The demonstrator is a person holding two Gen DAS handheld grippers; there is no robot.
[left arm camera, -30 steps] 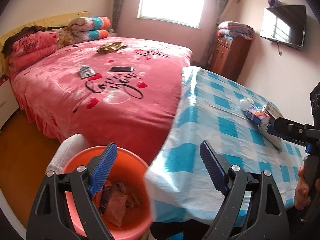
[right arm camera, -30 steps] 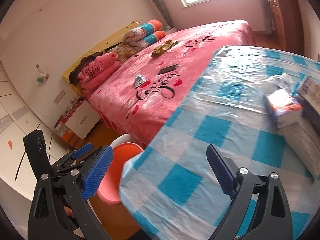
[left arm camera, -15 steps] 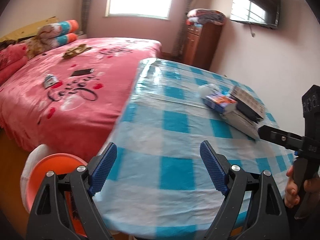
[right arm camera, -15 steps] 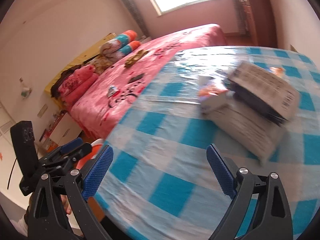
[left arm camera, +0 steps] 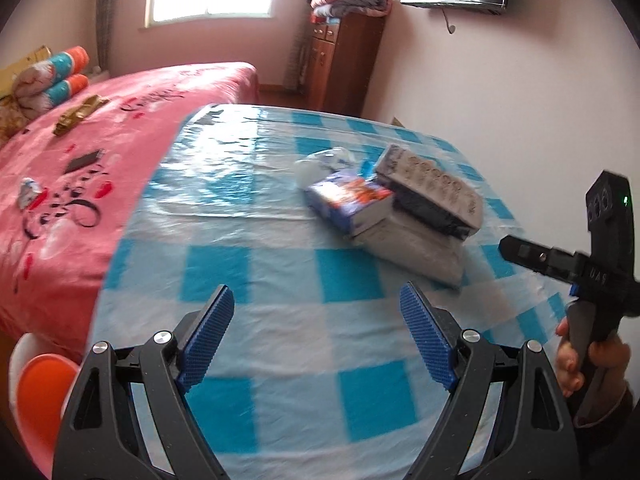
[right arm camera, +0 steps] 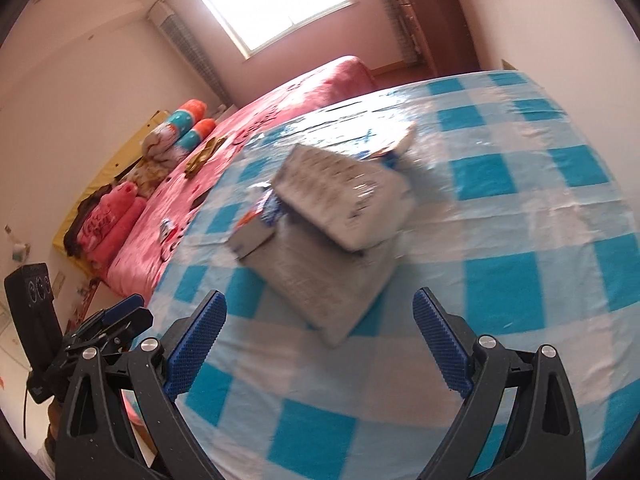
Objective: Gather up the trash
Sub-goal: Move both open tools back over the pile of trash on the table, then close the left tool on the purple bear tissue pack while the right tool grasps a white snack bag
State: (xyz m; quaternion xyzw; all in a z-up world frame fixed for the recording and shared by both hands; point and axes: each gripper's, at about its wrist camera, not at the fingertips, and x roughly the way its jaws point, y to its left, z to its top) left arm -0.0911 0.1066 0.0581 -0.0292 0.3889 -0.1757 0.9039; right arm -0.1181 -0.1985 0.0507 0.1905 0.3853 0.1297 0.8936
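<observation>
A pile of packages lies on the blue-checked table: a blue and white box, a grey pack over a flat grey parcel, and a crumpled white wrapper behind. The pile also shows in the right wrist view. My left gripper is open and empty over the table's near part. My right gripper is open and empty, close in front of the flat parcel. An orange bin stands at the table's left corner.
A pink bed lies left of the table with a phone, a small wrapper and an olive item on it. A wooden cabinet stands by the far wall. The right gripper's body is at the right.
Both grippers have swung right, away from the orange bin and over the table. The pile of packages has come nearer to both. Both stay open.
</observation>
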